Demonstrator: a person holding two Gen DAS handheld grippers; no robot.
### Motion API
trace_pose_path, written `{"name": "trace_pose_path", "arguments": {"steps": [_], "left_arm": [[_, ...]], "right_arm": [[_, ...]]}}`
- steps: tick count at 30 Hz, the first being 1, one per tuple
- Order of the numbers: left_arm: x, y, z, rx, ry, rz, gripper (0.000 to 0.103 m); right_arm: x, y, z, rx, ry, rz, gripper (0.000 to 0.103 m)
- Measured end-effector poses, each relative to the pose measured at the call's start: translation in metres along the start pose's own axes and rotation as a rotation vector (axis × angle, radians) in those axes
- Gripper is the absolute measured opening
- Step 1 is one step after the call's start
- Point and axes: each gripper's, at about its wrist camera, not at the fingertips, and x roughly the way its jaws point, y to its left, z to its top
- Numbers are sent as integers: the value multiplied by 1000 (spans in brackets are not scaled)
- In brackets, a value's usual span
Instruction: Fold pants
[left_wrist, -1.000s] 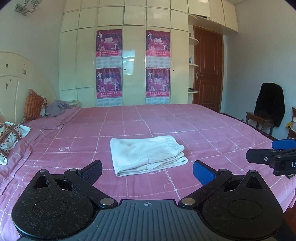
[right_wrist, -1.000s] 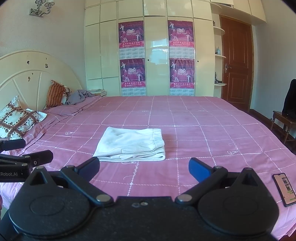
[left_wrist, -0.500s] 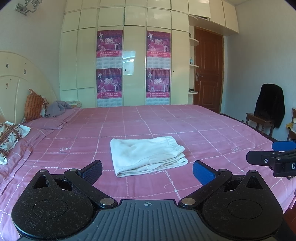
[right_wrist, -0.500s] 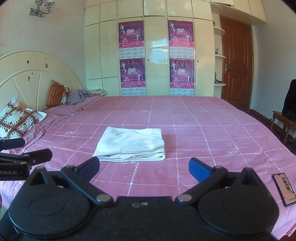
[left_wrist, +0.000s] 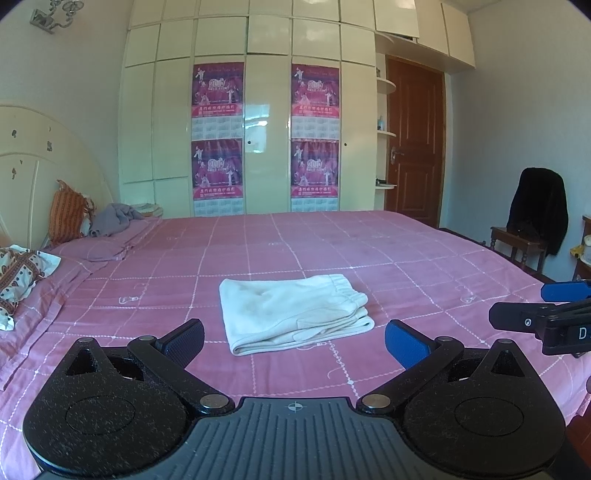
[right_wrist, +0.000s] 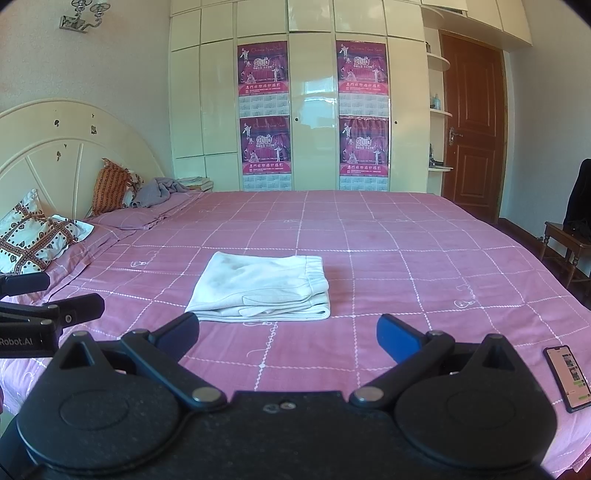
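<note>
The pants (left_wrist: 293, 312) lie folded mid-bed (left_wrist: 406, 258). Both grippers, left (left_wrist: 294, 341) and right (right_wrist: 287, 334), gape wide, empty, near the bed's front edge. A phone (right_wrist: 567, 376), seemingly lit, lies at the right edge.

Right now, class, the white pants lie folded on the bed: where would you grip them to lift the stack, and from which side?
Grip the pants at the rounded folded edge on their left side, coming in low from the left. There all layers join, so one pinch should hold the stack. The near and right edges show loose, separate layers that would likely splay. Both grippers are open and empty.
</note>
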Motion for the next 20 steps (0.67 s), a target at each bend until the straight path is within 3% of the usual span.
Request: {"name": "trace_pose_path", "arguments": {"steps": [20], "left_arm": [[-3, -5, 2, 34, -8, -37, 103]], "right_arm": [[7, -3, -6, -18, 16, -44, 103]]}}
